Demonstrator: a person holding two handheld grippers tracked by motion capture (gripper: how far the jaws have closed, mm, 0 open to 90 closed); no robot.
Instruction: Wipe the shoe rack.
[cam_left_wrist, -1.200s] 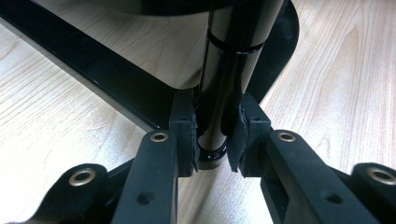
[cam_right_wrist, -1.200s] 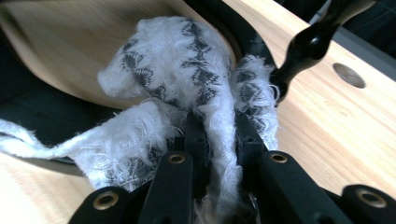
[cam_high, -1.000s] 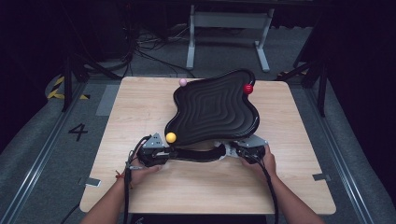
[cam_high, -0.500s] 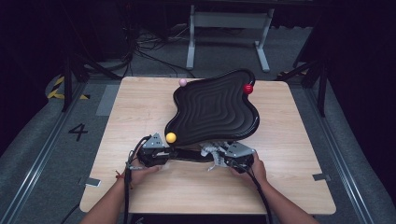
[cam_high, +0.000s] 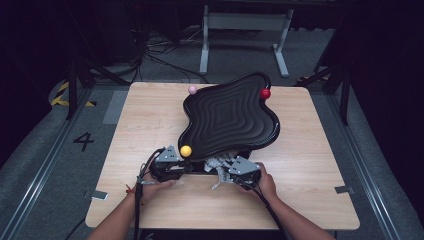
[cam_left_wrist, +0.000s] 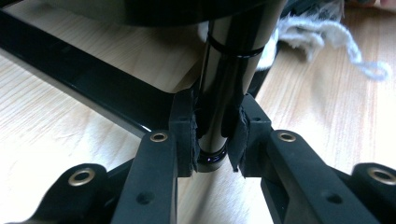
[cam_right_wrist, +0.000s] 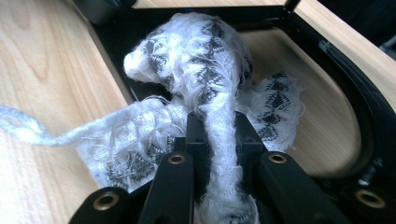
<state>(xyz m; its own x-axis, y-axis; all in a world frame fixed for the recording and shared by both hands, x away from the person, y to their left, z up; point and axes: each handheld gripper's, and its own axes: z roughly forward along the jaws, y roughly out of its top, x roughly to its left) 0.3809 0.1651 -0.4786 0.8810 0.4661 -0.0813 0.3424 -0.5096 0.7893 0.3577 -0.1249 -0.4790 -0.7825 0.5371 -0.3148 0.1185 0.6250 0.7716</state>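
A black wavy tray (cam_high: 231, 116) stands on a black post (cam_left_wrist: 229, 70) over a black base frame (cam_left_wrist: 93, 88) on the wooden table (cam_high: 310, 200). A yellow ball (cam_high: 186, 150), a pink ball (cam_high: 192, 89) and a red ball (cam_high: 265, 93) sit at its corners. My left gripper (cam_high: 172, 162) (cam_left_wrist: 212, 126) is shut on the foot of the post, one pad pressed on each side. My right gripper (cam_high: 239, 173) (cam_right_wrist: 217, 126) is shut on a white lace cloth (cam_right_wrist: 196, 56) with a black pattern, which lies bunched over the base frame (cam_right_wrist: 336, 70) under the tray's near edge (cam_high: 220, 164).
A loose white yarn end (cam_right_wrist: 28, 130) trails from the cloth across the wood. A grey metal stand (cam_high: 245, 30) and cables lie on the floor beyond the table. Tape marks (cam_high: 344, 189) sit near the table's front corners.
My right gripper has moved left and a little nearer along the tray's front edge, dragging the white cloth with it. The left gripper and the tray have stayed put.
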